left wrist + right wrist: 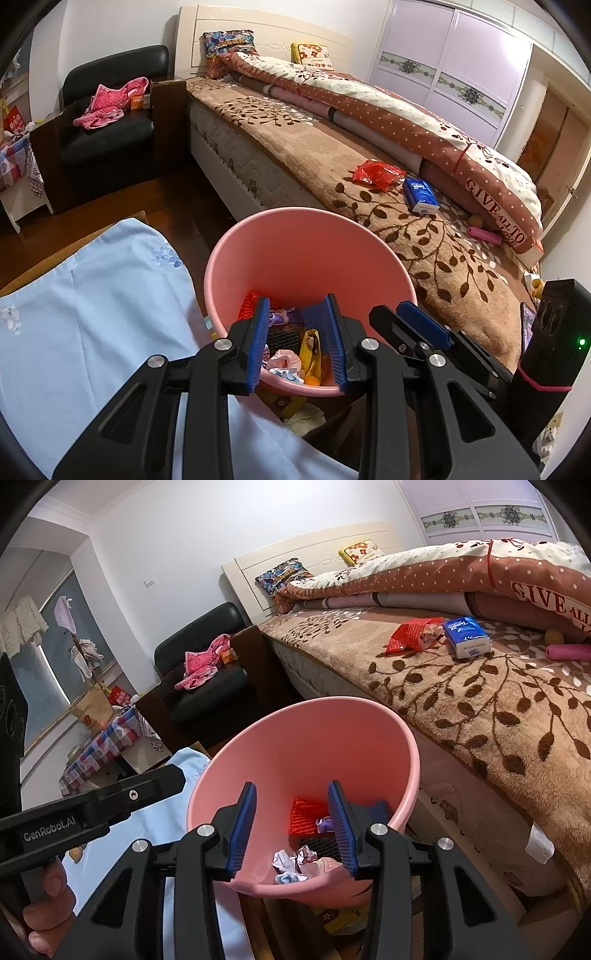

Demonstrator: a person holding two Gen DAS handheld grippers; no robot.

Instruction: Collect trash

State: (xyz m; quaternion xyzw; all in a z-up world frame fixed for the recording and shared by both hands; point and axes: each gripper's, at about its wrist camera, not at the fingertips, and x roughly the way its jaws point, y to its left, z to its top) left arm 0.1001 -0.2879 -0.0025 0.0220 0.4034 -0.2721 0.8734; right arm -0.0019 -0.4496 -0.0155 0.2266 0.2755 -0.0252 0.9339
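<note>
Now both grippers, left (300,341) and right (291,825), over pink bin (314,716), jaws open, empty; red wrapper (413,633) on bed at 1 o'clock.

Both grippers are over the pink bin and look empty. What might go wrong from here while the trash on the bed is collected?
1. The red wrapper is torn open and crumpled; a pinch may slip or spill bits on the blanket.
2. The blue tissue pack lies right beside it, so the right gripper could catch it by mistake.
3. The pink bin looks tilted; a knock from the left gripper might tip it.
</note>
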